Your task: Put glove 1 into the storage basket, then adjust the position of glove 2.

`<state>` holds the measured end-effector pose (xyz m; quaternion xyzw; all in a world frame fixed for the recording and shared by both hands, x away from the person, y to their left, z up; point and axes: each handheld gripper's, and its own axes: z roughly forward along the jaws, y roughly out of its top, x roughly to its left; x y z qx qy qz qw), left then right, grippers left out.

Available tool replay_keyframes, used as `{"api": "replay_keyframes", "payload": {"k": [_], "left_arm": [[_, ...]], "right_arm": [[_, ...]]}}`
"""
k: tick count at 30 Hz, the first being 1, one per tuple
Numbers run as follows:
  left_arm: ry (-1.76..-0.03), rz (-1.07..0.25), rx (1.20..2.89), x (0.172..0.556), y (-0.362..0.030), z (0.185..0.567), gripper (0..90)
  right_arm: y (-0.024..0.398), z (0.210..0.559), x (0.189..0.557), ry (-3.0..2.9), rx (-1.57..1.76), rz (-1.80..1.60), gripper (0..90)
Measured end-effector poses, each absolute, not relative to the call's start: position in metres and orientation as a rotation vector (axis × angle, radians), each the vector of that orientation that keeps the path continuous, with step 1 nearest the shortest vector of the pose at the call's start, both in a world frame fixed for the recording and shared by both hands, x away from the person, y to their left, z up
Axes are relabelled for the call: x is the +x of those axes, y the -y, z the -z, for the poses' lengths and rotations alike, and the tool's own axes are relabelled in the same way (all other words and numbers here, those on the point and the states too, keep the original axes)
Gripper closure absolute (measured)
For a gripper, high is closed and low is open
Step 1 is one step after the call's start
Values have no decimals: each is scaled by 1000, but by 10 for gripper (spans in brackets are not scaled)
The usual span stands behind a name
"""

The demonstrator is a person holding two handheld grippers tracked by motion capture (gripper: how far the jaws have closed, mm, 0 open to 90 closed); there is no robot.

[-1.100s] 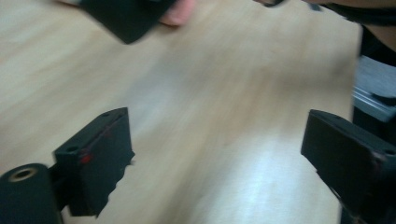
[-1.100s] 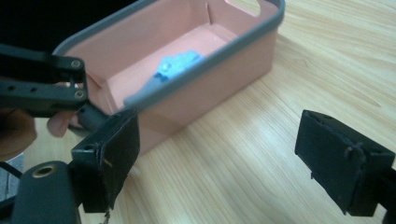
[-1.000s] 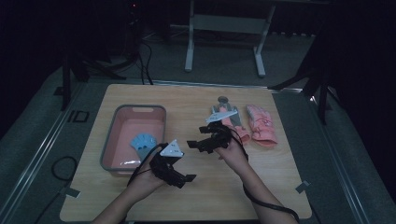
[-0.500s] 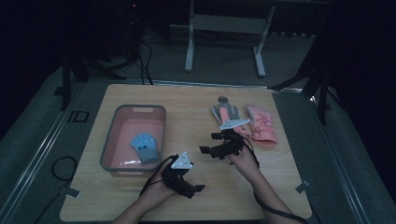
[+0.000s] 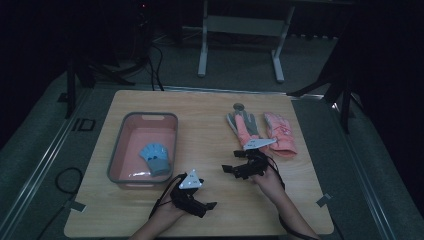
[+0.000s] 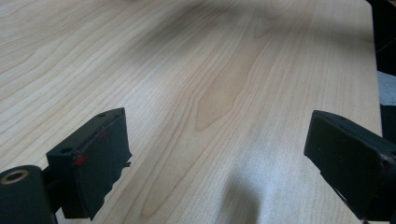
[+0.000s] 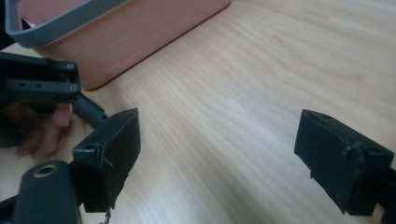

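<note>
At 6 o'clock on table (image 5: 210,125): left hand-held gripper (image 5: 202,205) and right hand-held gripper (image 5: 235,170) both spread, empty; gloves (image 5: 260,131) at 1 o'clock, likely next for bin (image 5: 120,150).

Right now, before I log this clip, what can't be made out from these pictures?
- High view: the small round object beyond the grey-and-pink glove is too small and dim to identify.
- High view: the near end of that glove is covered by the right gripper and its plate.
- High view: markings on the blue glove in the pink bin are too small to read.
- Right gripper view: the bin's inside is cut off by the top edge.
</note>
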<state>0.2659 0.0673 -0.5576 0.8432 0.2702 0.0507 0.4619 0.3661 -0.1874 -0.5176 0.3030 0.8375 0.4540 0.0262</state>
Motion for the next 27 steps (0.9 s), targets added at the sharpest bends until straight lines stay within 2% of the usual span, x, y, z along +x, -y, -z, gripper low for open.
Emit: {"api": "replay_keyframes", "payload": {"k": [10,13,16,20,24,27], "left_arm": [[-680,-132,2064,265,-70,559,70],[-674,-141,2057,263,-70,559,70],[-673,-139,2057,262,-70,559,70],[-665,-141,2057,262,-70,559,70],[-666,-140,2057,261,-70,560,70],[-665,-140,2056,261,-70,560,70]], "right_arm": [[203,511,364,-2556,992,-1389,127],[208,507,366,-2530,989,-1391,146],[214,504,371,-2502,1009,-1365,252],[225,498,380,-2446,1030,-1312,441],[234,492,395,-2402,1076,-1277,530],[239,488,407,-2374,1106,-1265,552]]}}
